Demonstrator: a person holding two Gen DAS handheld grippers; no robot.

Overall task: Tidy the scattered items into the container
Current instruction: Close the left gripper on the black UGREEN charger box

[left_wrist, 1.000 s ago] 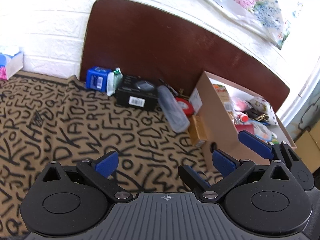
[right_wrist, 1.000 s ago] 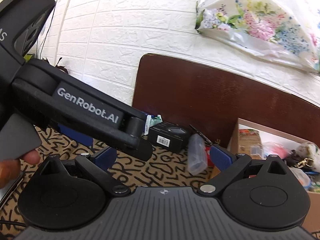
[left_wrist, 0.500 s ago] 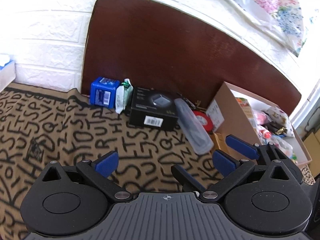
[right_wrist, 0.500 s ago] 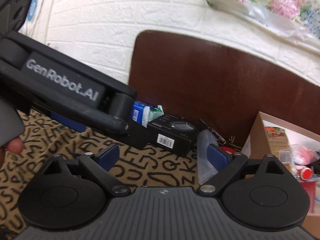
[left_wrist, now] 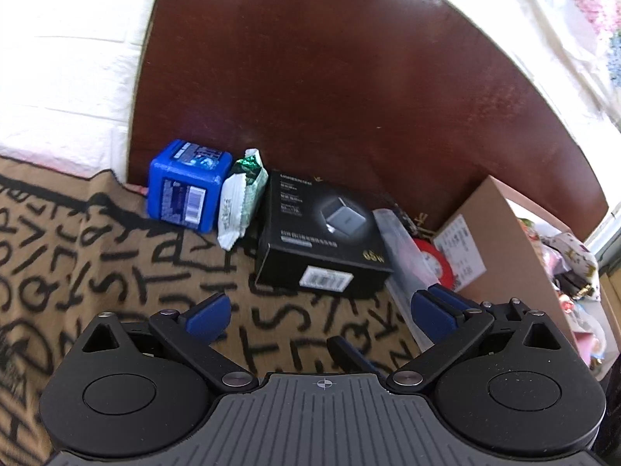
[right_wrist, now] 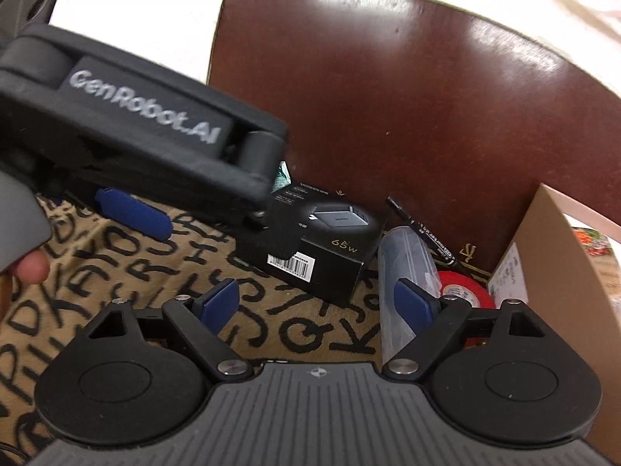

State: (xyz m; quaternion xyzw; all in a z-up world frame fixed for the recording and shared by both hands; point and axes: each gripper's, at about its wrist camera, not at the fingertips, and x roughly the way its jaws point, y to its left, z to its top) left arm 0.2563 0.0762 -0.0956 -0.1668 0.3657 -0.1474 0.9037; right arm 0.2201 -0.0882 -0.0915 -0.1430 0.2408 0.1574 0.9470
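Risks first, w/ layout. Both grippers are spread wide and hold nothing: left gripper (left_wrist: 320, 310) sits low over the lettered cloth (left_wrist: 97, 256), right gripper (right_wrist: 316, 299) hovers just beside it, its pads also poking into the left view.

Scattered items line the base of the brown board (left_wrist: 349, 97): blue box (left_wrist: 186, 184), green-white snack packet (left_wrist: 240, 202) leaning on it, black charger box (left_wrist: 322, 233), clear plastic tube (right_wrist: 403, 272), red tape roll (right_wrist: 462, 291), black marker (right_wrist: 421, 231). Cardboard container (right_wrist: 559, 283) stands at the right, already partly filled.

What could go wrong, imo:
- Charger box looks wide vs the jaw opening; a corner grip could let it twist and drop.
- Clear tube is smooth and round, touching the charger box and tape, so closing on it may roll it away or nudge its neighbours.
- Packet is soft; pinching an edge may only crumple it.
- Grippers are v. close together; both reaching for the same cluster risks a clash.
- Container wall is tall, so a low carry could hit the rim.
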